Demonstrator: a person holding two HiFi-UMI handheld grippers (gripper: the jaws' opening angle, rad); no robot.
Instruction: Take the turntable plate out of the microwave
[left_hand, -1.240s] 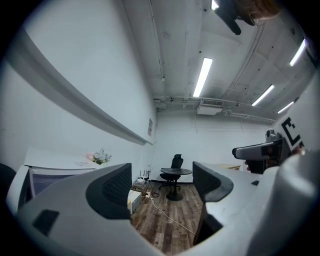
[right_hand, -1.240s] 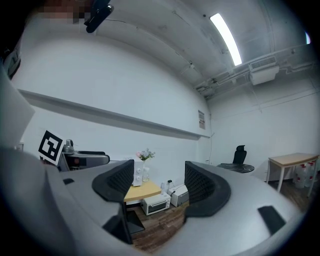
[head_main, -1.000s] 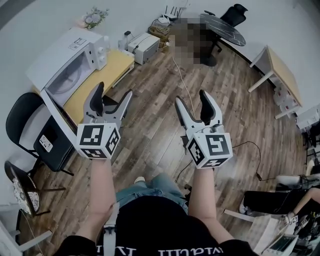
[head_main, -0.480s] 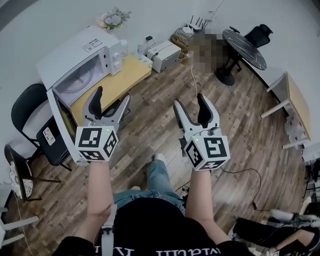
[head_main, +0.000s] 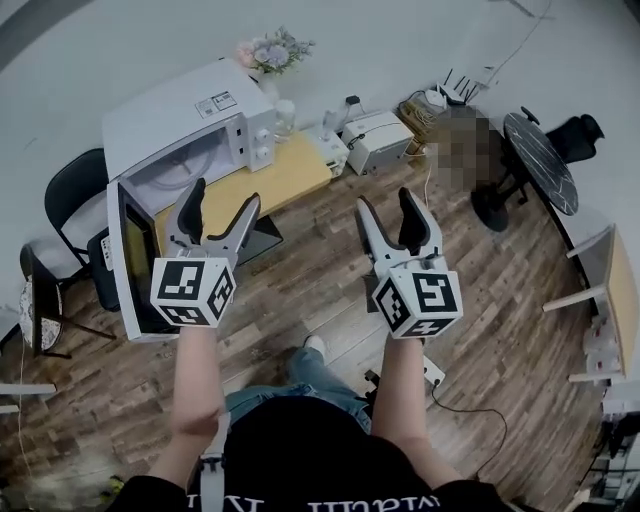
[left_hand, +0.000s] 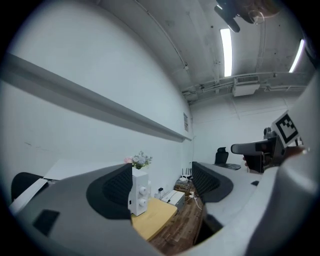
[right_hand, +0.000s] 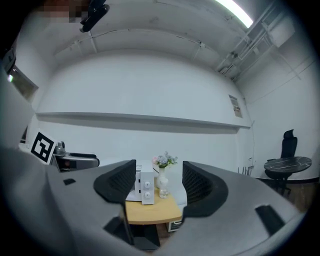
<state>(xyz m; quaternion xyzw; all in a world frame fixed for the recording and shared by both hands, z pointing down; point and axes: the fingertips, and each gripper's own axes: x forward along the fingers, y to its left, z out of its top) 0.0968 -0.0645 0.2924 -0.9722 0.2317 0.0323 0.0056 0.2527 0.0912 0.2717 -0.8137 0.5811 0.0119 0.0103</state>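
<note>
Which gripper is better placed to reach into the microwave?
Probably left: the left gripper, open and empty, is nearer the open microwave; the right gripper, empty, its fingers just closing slightly, is farther off.

Looking down from the head view, the microwave (head_main: 190, 120) has its cavity partly behind the fingers (head_main: 188, 212) of the left gripper (head_main: 223, 193). What shows of it is pale and small, so I can't make out the turntable plate for sure. In the left gripper view the near finger covers all of the microwave except its knob panel (left_hand: 139, 192). A mosaic patch blanks out a person (head_main: 462, 150) at the back. The picture's edge cuts off a table (head_main: 622, 300) at the right and a chair (head_main: 32, 312) at the left.
</note>
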